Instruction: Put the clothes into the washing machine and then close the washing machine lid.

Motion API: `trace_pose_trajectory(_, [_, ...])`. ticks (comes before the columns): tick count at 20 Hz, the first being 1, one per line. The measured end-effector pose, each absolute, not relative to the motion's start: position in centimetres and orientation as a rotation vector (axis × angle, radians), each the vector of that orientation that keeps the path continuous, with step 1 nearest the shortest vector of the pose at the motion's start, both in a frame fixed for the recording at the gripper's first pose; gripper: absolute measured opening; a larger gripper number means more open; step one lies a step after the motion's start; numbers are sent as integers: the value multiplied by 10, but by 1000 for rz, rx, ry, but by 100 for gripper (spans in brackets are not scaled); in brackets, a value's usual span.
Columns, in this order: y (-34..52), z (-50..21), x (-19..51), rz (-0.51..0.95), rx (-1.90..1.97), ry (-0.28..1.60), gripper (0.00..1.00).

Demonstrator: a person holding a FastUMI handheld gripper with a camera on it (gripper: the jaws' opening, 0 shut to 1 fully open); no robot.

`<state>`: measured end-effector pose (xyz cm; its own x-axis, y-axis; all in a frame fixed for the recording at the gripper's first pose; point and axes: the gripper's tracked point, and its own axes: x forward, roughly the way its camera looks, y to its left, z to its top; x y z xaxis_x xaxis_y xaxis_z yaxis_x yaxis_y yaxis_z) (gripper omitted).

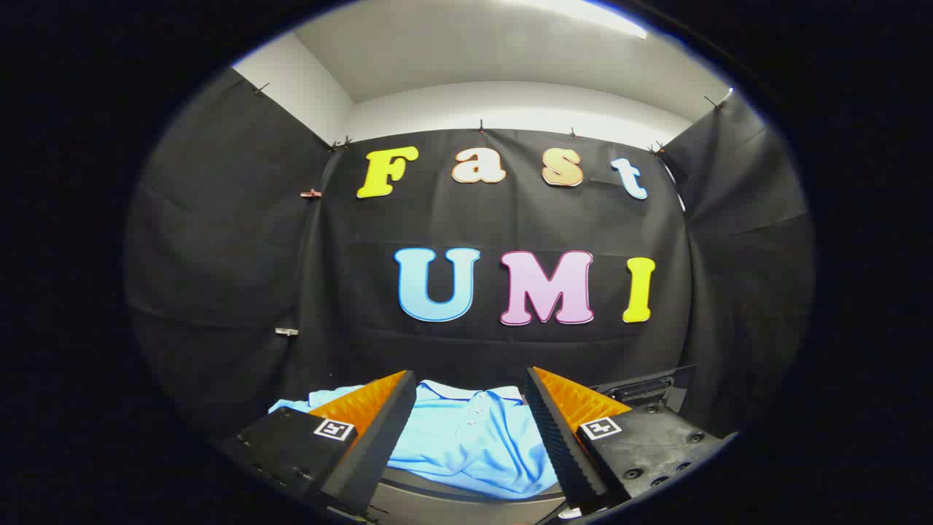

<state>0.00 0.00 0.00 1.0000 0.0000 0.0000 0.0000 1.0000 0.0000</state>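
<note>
In the gripper view, the gripper [470, 430] is held level, its two fingers spread wide apart with nothing between the pads; they are released and touch nothing. Just ahead of them, and seen through the gap between them, lies a light blue polo shirt [466, 437], collar and button placket facing up, spread loosely over a dark surface [452, 487] whose curved pale edge shows below the cloth. Whether that surface is the top of the washing machine or a table beside it cannot be told from here. Beyond the right finger sits a dark, boxy part [645, 390] that may belong to the machine or its raised lid, but too little of it shows to be sure. Judging by this, the task looks to be at its very start: the shirt is not yet grasped, it lies out in the open, not inside a drum, and no lid has been closed. What is left is the whole of it: taking hold of the shirt, carrying it into the machine, and shutting the lid.
</note>
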Motion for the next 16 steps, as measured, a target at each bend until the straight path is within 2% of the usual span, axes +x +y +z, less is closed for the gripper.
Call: trace_pose_trajectory(16, [5, 15, 26, -129, -20, -27, 95])
